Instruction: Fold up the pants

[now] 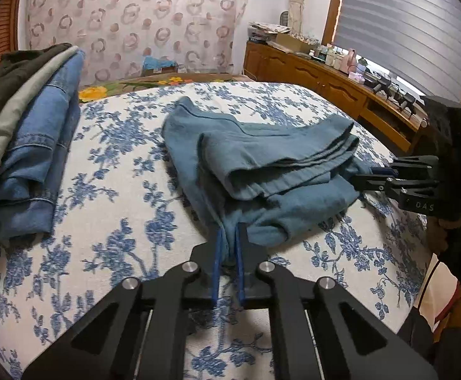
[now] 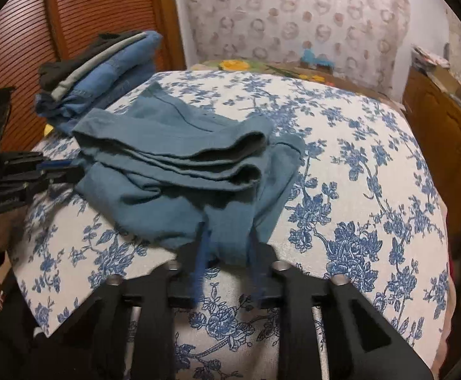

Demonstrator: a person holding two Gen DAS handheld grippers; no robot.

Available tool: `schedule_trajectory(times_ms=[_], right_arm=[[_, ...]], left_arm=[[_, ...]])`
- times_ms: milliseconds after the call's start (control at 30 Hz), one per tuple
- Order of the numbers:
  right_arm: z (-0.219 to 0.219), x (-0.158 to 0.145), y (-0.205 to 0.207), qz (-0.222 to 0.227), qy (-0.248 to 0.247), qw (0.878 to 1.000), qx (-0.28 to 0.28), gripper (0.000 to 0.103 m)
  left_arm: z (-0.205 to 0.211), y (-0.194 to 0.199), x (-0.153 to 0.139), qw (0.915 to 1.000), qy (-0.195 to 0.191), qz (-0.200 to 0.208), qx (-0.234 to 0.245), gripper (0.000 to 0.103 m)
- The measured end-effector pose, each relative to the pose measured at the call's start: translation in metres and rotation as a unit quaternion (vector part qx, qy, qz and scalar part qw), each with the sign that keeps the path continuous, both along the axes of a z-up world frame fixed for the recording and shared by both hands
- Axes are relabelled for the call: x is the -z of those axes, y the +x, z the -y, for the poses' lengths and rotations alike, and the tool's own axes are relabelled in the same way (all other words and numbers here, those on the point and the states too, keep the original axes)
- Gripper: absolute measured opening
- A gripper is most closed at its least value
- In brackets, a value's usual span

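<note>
My bed [image 1: 110, 171] with its blue-flowered white cover [image 2: 357, 164] fills most of both views. The teal pants [image 1: 262, 161] lie roughly in the middle of it, partly folded, the legs doubled over on top in soft layers. At the far left edge of the bed sits a stack of folded clothes [image 1: 28, 133]: blue jeans below, a grey and a dark garment above. A wooden sideboard [image 1: 325, 79] runs along the wall to the right. My left tongs [image 1: 229, 231] are nearly closed, pinching a near edge of the pants between the blue pads. My right tongs [image 2: 227, 237] stand wider, with a bunched fold of the pants between the fingers
</note>
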State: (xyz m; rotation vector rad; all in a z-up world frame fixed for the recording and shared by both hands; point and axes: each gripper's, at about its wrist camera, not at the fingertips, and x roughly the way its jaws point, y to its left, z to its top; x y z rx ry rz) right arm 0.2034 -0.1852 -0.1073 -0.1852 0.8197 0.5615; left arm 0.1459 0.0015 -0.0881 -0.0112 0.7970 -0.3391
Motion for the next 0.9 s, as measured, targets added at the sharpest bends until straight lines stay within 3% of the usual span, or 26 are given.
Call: schedule_trajectory(times_ms=[200,467,700,900], right_arm=[[0.005,-0.002,-0.004,0.002,0.006,1.0,-0.006,0.007],[0.014,-0.021,-0.038,0.01,0.021,0.999,-0.024,0.007],[0.02,-0.022,-0.067,0.004,0.019,0.999,-0.027,0.007],[0.021,-0.013,-0.08,-0.006,0.015,1.0,-0.027,0.008]], left_arm=[[-0.005,-0.008,-0.007,1.0,-0.005,0.007,0.004,0.004],[0.002,-0.051,-0.021,0.9991,-0.024,0.017,0.029,0.005],[0.014,-0.08,-0.021,0.9988,-0.017,0.017,0.043,0.005],[0.018,-0.081,-0.006,0.9991,0.011,0.003,0.041,0.008]])
